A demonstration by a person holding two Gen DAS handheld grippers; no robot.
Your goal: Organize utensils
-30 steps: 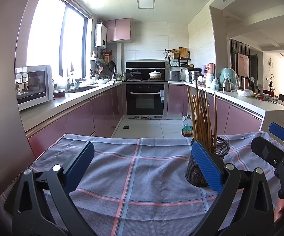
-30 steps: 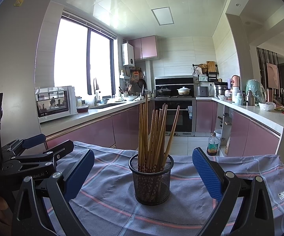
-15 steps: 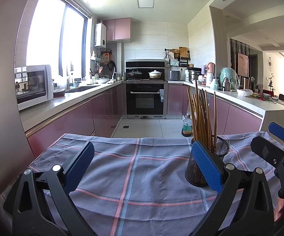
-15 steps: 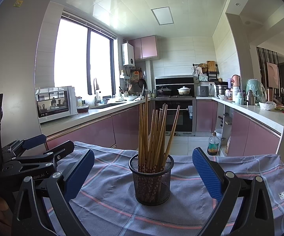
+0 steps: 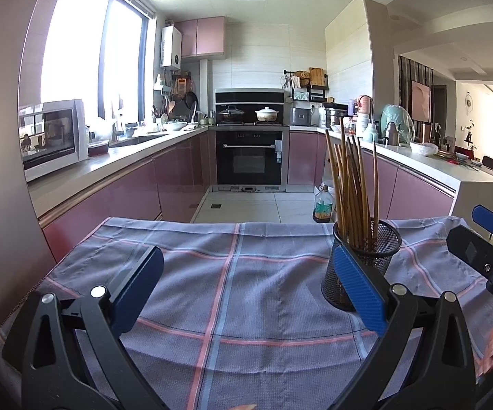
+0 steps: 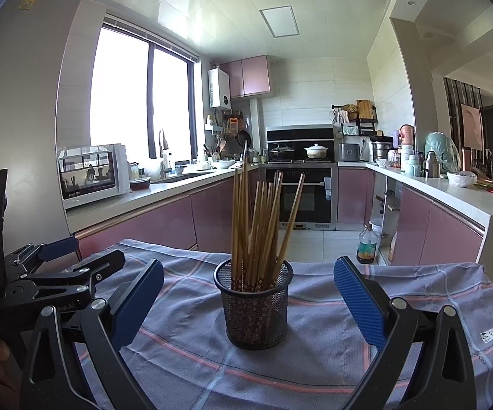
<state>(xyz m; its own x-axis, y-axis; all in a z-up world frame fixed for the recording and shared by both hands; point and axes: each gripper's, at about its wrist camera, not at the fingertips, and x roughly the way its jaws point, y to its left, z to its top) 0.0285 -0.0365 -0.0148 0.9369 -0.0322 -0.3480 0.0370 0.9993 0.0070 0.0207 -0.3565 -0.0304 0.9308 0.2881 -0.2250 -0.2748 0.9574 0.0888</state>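
Both grippers released: left gripper [image 5: 246, 285], right gripper [image 6: 248, 294]. Chopsticks [image 6: 256, 225] upright in mesh holder [image 6: 254, 307]; best pinch one stick near top, lift straight.

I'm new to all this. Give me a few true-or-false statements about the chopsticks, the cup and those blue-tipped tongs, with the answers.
1. The wooden chopsticks stand upright in a black wire-mesh cup. True.
2. The right tongs are clamped on the mesh cup. False: their blue pads sit wide apart on either side of it, touching nothing.
3. The cup stands on a grey-blue checked cloth with pink stripes. True.
4. The left tongs hold one chopstick. False: they are open and empty, over bare cloth.
5. In the left tongs' view the cup appears towards the right. True.
6. Chopsticks lie scattered on the cloth. False: all those visible are in the cup.
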